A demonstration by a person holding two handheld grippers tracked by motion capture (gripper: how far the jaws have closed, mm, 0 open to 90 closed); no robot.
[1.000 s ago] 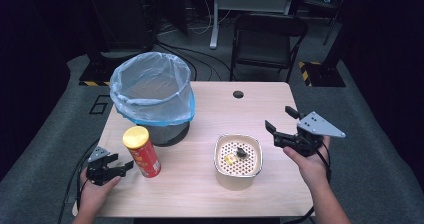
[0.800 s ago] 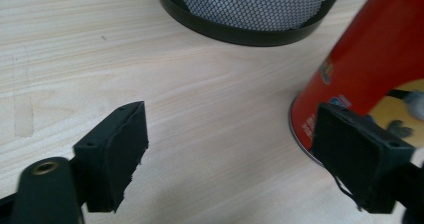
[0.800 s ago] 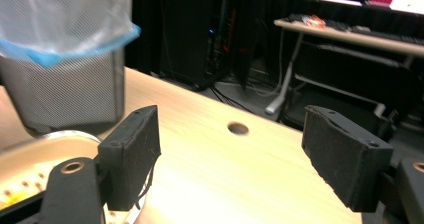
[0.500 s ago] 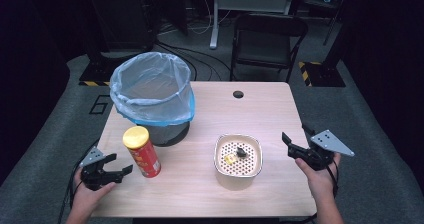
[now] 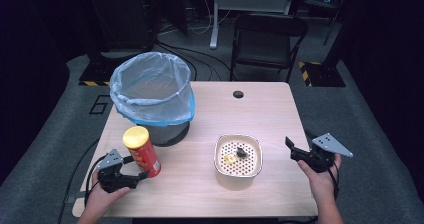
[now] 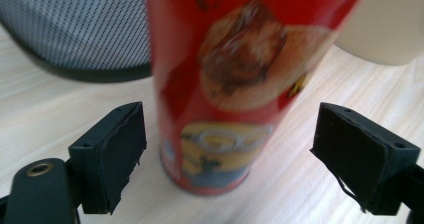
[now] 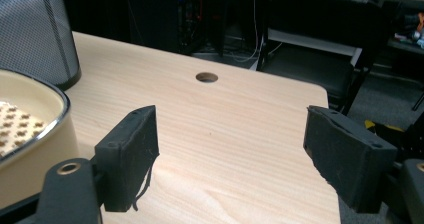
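Red crisp can [image 5: 141, 151]: upright near the table's [image 5: 260, 109] front left, beside the lined bin [image 5: 152, 96]. Left gripper [image 6: 227, 154] view alone shows its cartoon label between the just-widened jaws, untouched. Right gripper [image 5: 300, 153]: spread, empty, beside the cream bowl [image 5: 238, 156].

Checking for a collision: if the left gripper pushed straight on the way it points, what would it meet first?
Most likely the red chip can, standing upright between the left gripper's open jaws, with gaps on both sides.
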